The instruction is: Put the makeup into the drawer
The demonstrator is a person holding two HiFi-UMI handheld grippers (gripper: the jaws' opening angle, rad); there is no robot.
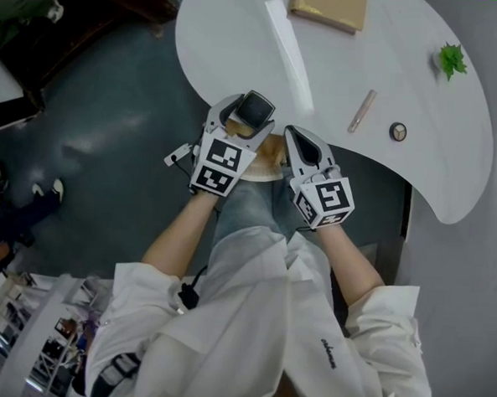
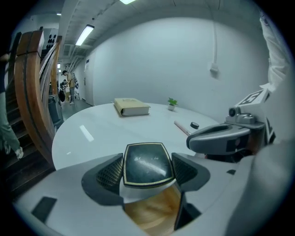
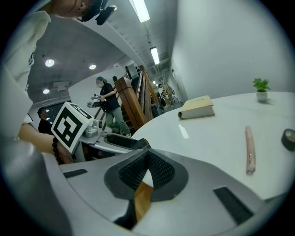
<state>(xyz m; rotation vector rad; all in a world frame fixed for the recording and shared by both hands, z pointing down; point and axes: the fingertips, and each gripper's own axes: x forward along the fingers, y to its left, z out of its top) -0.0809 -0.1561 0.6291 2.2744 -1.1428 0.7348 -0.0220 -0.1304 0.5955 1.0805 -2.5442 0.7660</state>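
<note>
My left gripper (image 1: 252,111) is shut on a black makeup compact with a gold rim (image 2: 146,164), held just over the near edge of the white table (image 1: 241,50). Below the jaws shows a light wooden drawer (image 1: 268,157) pulled out from under the table. My right gripper (image 1: 298,138) is beside the left one, jaws shut with nothing between them (image 3: 146,171). On the table farther right lie a pinkish makeup stick (image 1: 361,111) and a small round black-lidded pot (image 1: 398,131).
A tan book (image 1: 327,5) lies at the table's far side, and a small green plant (image 1: 451,60) stands at the right. A wooden stair rail (image 2: 32,92) and people stand to the left in the room beyond.
</note>
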